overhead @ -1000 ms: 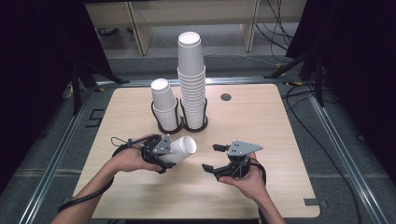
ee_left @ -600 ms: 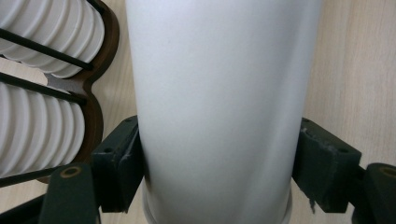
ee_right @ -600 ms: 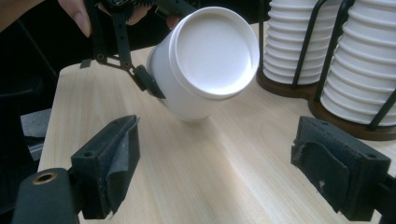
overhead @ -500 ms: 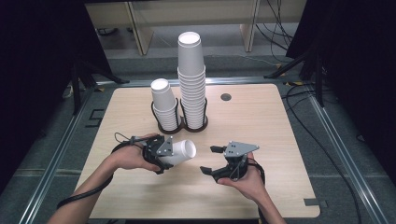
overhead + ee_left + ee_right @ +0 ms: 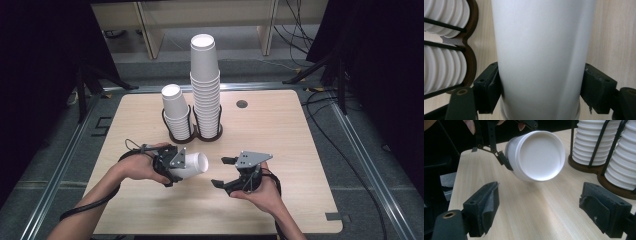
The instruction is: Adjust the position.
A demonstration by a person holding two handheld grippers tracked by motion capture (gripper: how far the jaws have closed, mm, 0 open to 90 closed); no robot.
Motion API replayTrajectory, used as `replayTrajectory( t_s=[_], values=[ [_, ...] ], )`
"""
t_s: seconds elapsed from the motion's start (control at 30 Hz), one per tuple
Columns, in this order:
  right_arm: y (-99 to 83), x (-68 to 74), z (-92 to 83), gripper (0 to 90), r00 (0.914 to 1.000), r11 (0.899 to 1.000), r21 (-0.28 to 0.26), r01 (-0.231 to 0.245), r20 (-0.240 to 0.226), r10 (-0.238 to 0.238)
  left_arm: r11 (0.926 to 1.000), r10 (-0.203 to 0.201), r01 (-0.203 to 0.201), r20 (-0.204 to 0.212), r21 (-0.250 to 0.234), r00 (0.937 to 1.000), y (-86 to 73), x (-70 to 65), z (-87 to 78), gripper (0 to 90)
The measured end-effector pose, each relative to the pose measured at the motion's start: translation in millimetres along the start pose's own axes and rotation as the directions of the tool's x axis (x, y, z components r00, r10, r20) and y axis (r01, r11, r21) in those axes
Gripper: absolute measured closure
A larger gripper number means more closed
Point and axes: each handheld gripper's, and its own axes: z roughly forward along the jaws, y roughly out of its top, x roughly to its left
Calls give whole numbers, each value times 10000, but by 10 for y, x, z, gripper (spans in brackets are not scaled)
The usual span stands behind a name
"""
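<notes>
- High view: near the front edge, the left gripper (image 5: 186, 167) is clenched on a white paper cup (image 5: 194, 163), held sideways above the table (image 5: 280, 130), base pointing right
- The right gripper (image 5: 220, 172), empty, has just narrowed its jaws slightly, base-first handover looks next
- Farther back, short stack (image 5: 176, 111) and tall stack (image 5: 205, 85) sit in a wire holder (image 5: 195, 134), clear of the path

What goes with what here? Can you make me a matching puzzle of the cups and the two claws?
1. left claw
2. right claw
3. tall cup stack
4. short cup stack

a. open, nothing between its jaws
b. in the holder's left ring
c. shut on a paper cup lying sideways
d. in the holder's right ring

Pairs: 1-c, 2-a, 3-d, 4-b
</notes>
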Motion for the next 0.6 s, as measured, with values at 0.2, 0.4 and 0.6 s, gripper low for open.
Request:
replayTrajectory(
  t_s=[0.2,0.4,0.6],
  values=[
    [32,-10,36,163,9998,9998,99,190,-35,-190,9983,450,-455,152,352,9989,23,-18,-14,249],
    [49,-1,76,163,9995,9992,293,268,-197,-262,9949,779,-796,295,618,9965,37,-27,-23,249],
    [93,11,131,162,9984,9986,300,427,-392,-415,9888,1201,-1234,428,843,9918,66,-46,-19,249]
  ],
)
